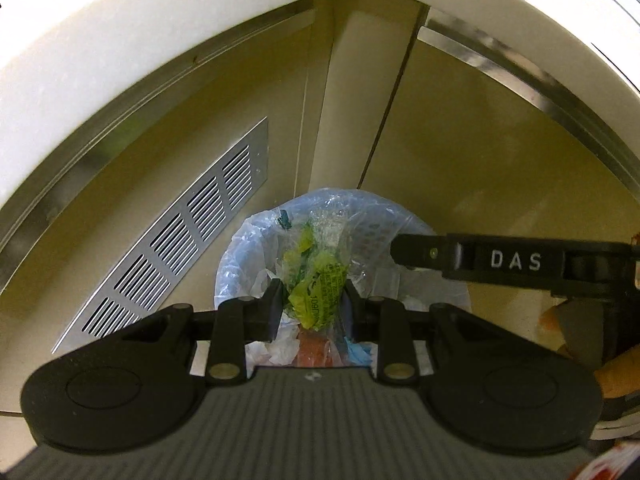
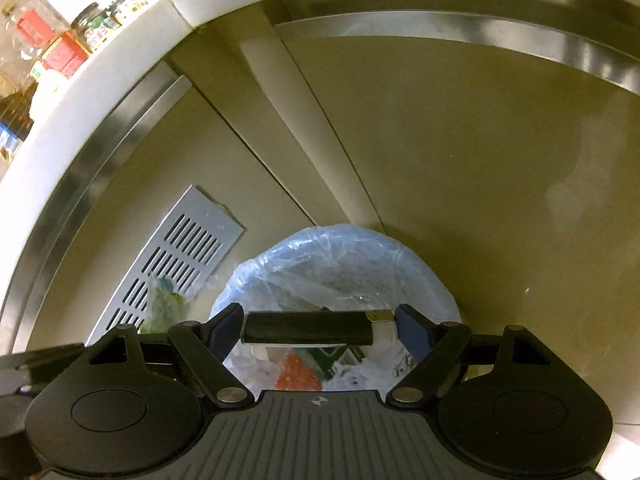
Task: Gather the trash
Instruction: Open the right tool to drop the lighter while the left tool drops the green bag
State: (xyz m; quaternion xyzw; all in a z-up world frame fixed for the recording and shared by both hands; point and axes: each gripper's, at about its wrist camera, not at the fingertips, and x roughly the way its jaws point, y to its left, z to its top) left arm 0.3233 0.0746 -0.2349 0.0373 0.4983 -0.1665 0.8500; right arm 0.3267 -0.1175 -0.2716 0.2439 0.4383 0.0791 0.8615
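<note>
Hovering both loads over the lined bin (image 2: 340, 264)

Left gripper (image 1: 310, 304) jaws clamp a crumpled yellow-green wrapper (image 1: 318, 292); right gripper (image 2: 320, 330) jaws pinch a black lighter (image 2: 308, 327) end-to-end — each sits above the bag, so opening should drop them in.

The left gripper (image 1: 312, 308) is matte black plastic: two broad rounded housings, each with a shallow circular recess, flank a grey ribbed centre plate marked with a small white speck. Angular black link arms pivot on silver round-headed pins and end in flat black fingers (image 1: 272, 308). The right gripper (image 2: 320, 330) has the same build, with a small compass-like mark on its ribbed plate and dark blue pads (image 2: 416, 330). Seen from the left wrist camera, its side carries white letters "DAS" and a small screw. Bare skin shows behind it.
</note>
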